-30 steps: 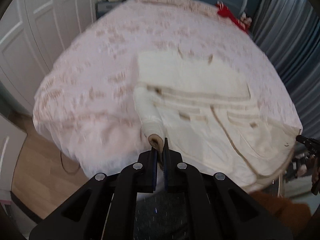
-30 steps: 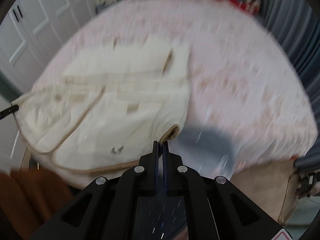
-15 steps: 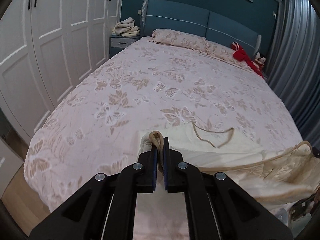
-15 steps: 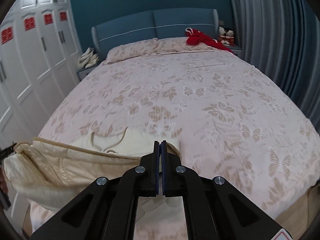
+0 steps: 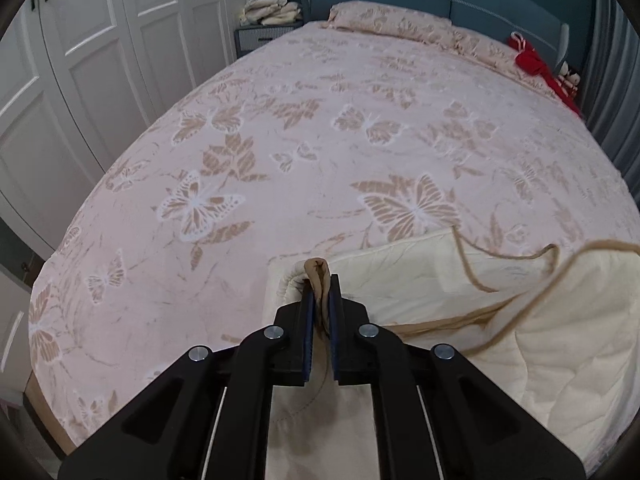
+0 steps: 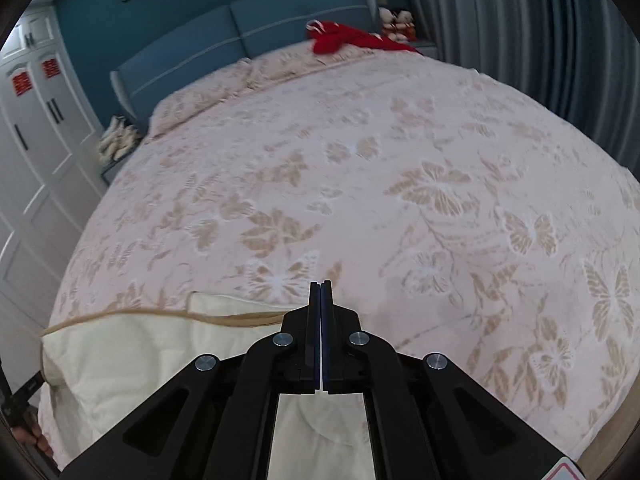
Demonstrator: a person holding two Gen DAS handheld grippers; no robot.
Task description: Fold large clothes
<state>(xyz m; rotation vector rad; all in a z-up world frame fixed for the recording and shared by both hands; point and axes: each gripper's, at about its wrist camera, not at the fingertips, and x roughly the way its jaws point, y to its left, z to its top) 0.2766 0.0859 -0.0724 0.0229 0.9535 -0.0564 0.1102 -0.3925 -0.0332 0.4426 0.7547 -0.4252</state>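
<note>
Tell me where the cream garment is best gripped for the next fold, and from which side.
Probably the tan-piped corners of the cream garment. The left gripper already pinches the bunched left one from the foot of the bed. The piping is firm and that edge lies nearest.

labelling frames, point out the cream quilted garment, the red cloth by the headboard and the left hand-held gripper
cream quilted garment [image 5: 568,344]: left wrist view, quilted panel
red cloth [image 6: 344,40]: right wrist view, middle
left hand-held gripper [image 5: 320,284]: left wrist view, between fingertips

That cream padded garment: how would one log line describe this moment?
cream padded garment | on butterfly-print bedspread | left fingers pinch tan-trimmed edge | right fingers shut
</note>
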